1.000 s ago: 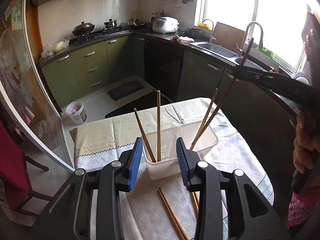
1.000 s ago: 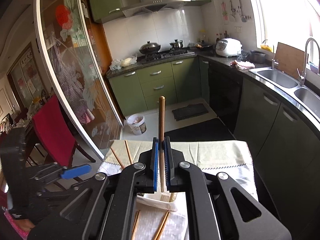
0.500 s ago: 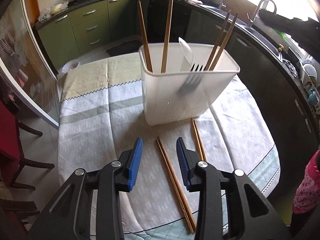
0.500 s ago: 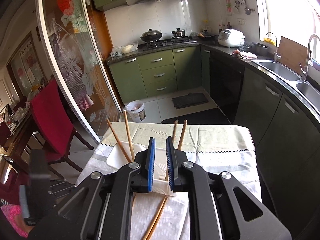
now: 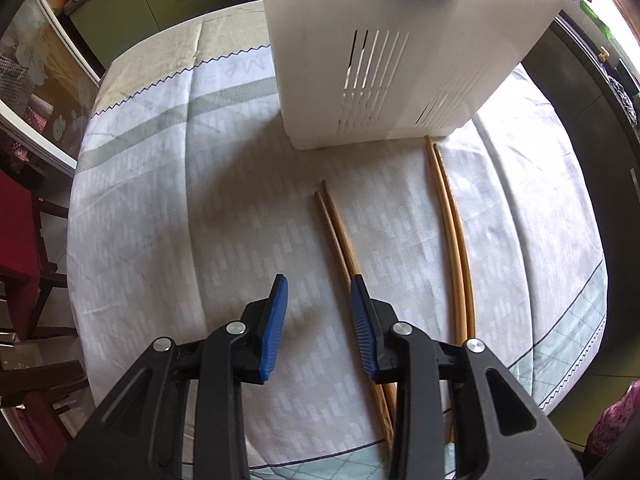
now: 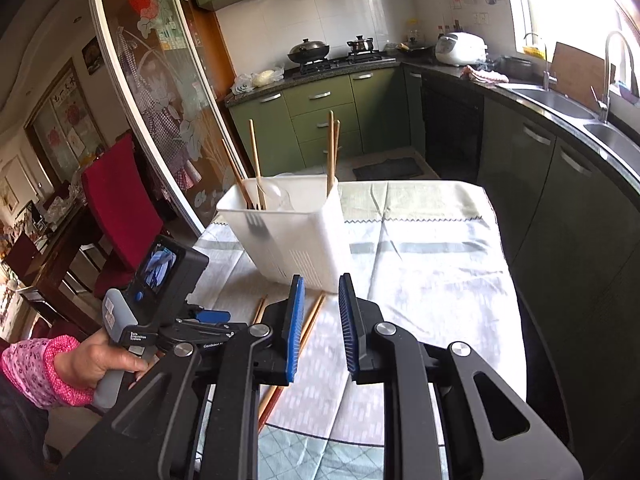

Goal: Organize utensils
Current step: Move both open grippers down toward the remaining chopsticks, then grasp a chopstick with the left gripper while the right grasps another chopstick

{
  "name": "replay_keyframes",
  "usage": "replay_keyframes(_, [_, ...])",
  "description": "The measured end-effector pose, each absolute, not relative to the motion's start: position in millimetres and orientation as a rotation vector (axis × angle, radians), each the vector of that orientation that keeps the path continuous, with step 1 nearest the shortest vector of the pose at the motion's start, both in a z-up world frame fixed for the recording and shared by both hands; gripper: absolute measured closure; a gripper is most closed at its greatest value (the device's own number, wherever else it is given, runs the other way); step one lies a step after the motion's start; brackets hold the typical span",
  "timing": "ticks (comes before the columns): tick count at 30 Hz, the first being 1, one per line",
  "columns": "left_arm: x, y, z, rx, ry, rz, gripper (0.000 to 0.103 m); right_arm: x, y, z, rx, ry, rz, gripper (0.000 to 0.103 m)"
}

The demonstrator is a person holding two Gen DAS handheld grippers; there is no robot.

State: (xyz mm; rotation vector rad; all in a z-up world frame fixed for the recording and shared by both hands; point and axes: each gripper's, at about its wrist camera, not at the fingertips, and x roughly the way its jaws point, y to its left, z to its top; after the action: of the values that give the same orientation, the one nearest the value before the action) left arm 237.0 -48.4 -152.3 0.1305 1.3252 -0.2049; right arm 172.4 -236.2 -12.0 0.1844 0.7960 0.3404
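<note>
Wooden chopsticks are what I am after: two pairs lie flat on the cloth in front of the white bin. My left gripper hangs low over the table with its blue pads spread apart and nothing between them. The near pair runs under the right-hand pad instead of through the gap, so I judge I should shift a little to the right, centre one stick between the pads, and come down until the tips nearly brush the cloth before closing. The sticks are thin, round and smooth, and they touch each other along their length; a sloppy close could catch both or roll one away. The far pair lies further right, one end close against the bin's base.

The tablecloth is soft woven fabric with pale stripes, likely to bunch if I scrape it. The bin is hard matte plastic with slotted vents low in its walls.

My right gripper is also spread wide and empty, held above the table near the bin. From there I see four chopsticks standing upright in the bin, with a fork's tines hanging over its near wall.
</note>
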Motion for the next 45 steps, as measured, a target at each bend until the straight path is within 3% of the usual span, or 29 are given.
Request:
replay_keyframes(18, [231,-75,-170,0.156,1.393,-0.189,0.073,175,-240,-46,0.234,0.87,0.363,0.083])
replay_keyframes(22, [233,-62,-169,0.139,1.397,-0.167,0.09,185,-219,-67,0.201,0.936,0.37,0.082])
replay_keyframes(32, [222,-55,-170,0.174,1.387,-0.21,0.091,237,-159,-158,0.138,1.138,0.313,0.082])
replay_keyframes(45, [215,-45,-166,0.188,1.368,-0.248,0.091,250,-129,-176,0.023,1.172,0.263,0.079])
